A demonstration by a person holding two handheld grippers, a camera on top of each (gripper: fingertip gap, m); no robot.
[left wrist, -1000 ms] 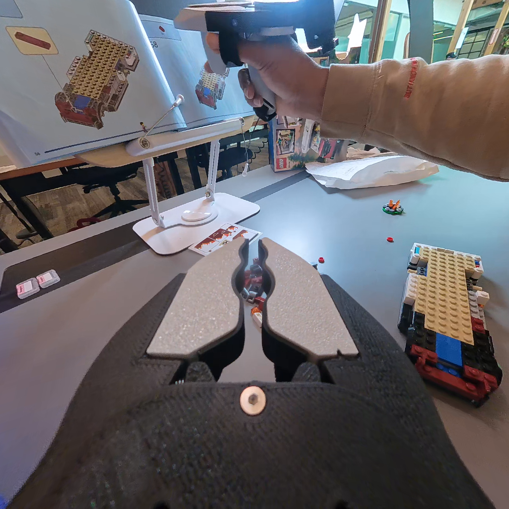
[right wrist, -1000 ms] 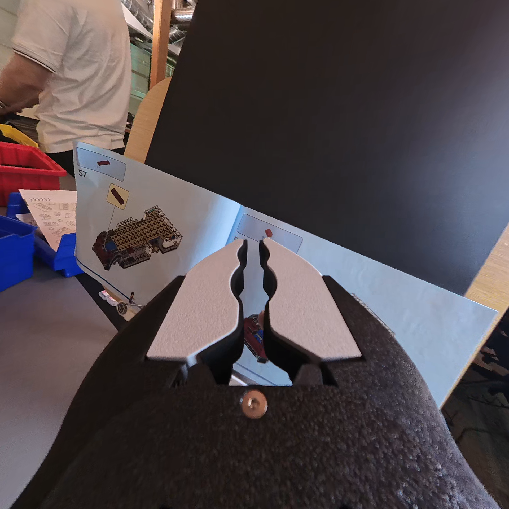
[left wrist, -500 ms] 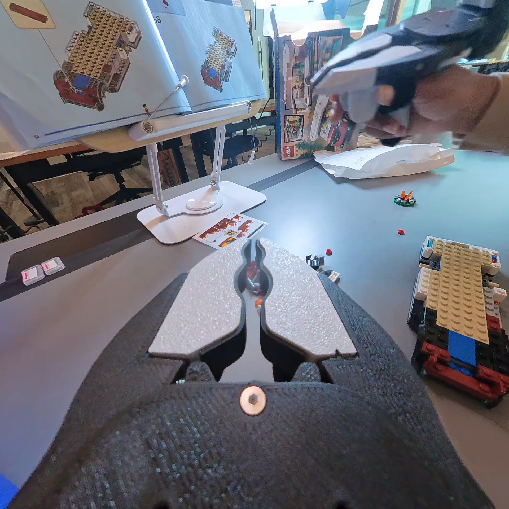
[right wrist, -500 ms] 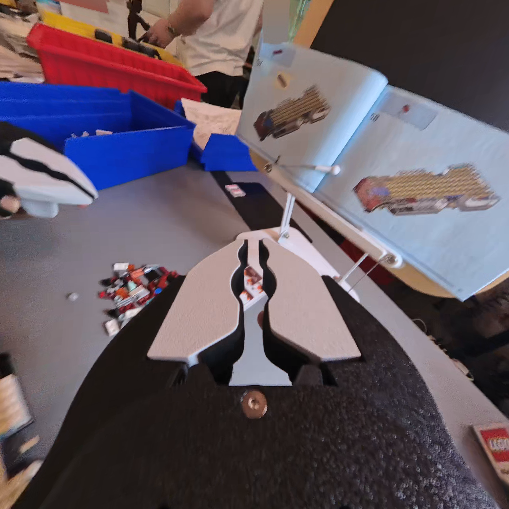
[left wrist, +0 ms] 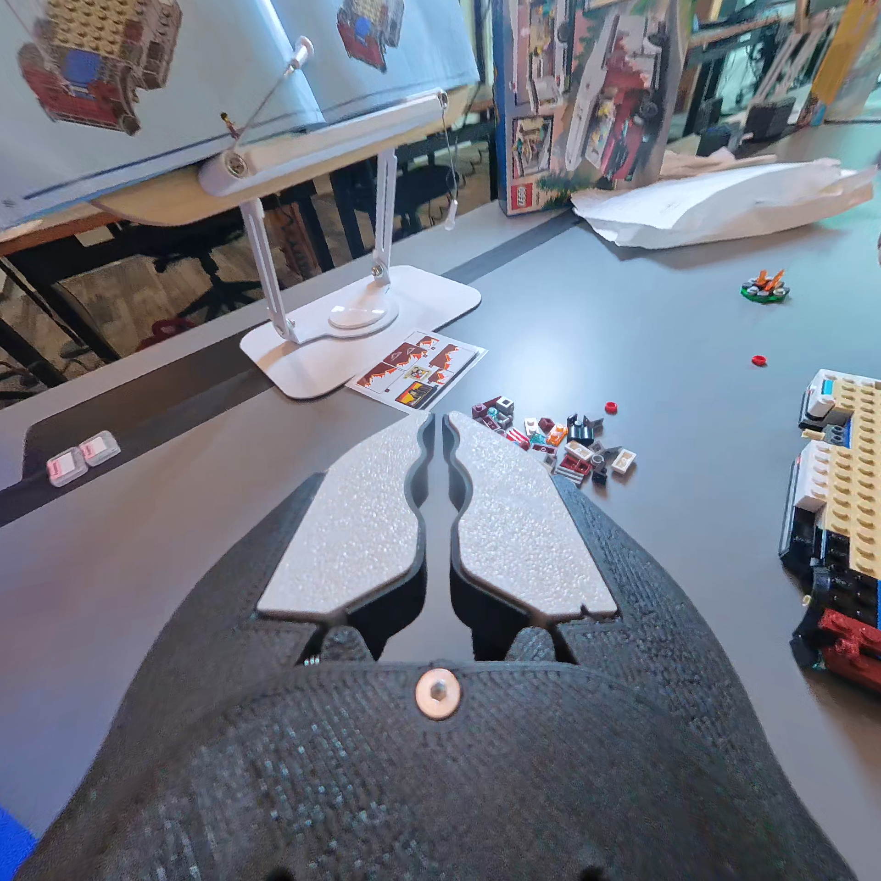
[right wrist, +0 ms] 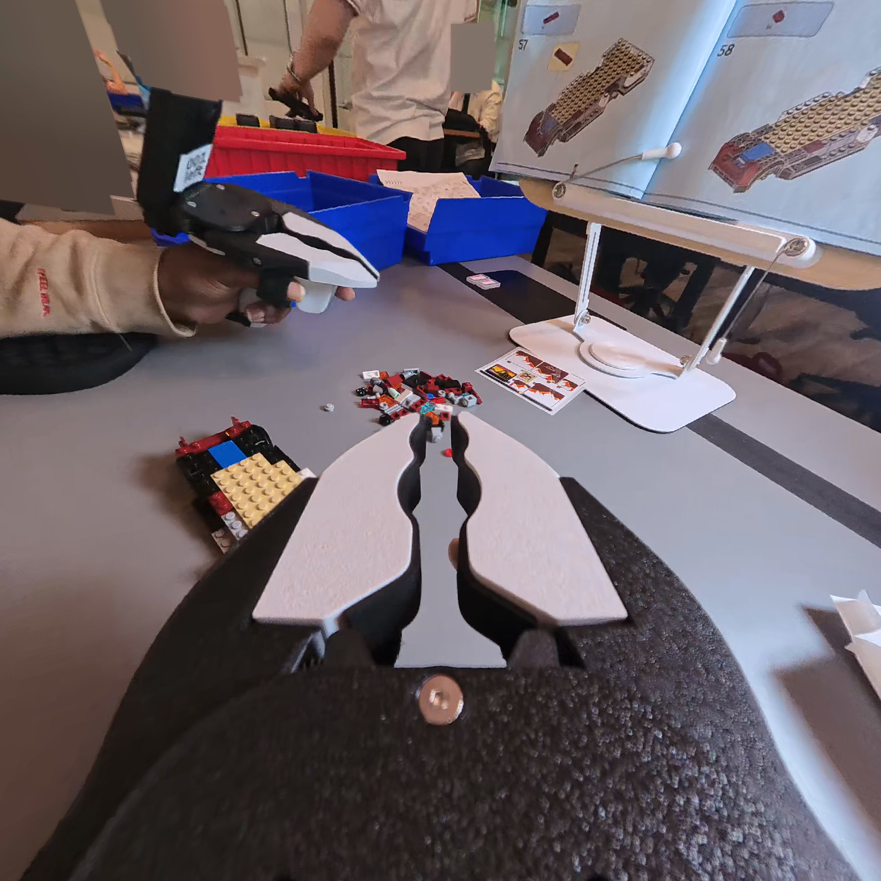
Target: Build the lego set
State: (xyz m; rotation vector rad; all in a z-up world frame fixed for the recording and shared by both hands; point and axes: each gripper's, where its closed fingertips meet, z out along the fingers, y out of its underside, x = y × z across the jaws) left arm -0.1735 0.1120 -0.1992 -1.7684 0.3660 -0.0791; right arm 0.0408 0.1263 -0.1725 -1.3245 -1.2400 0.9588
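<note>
A pile of small loose bricks [right wrist: 419, 393] lies on the grey tabletop [right wrist: 619, 524] — dark red, black, grey and orange bits. The right tongs [right wrist: 436, 422] hover just short of the pile, slightly apart and gripping nothing; a few bricks show through the gap. The left tongs [left wrist: 438, 417] hang beside the pile, tips all but together, bare. Near the pile lie a half-built model [right wrist: 243, 481] and a sticker sheet [right wrist: 531, 381] — beyond that, a white book stand [right wrist: 634, 376].

Grey table [left wrist: 619, 295] bears loose bricks [left wrist: 562, 443], sticker sheet [left wrist: 419, 369].
</note>
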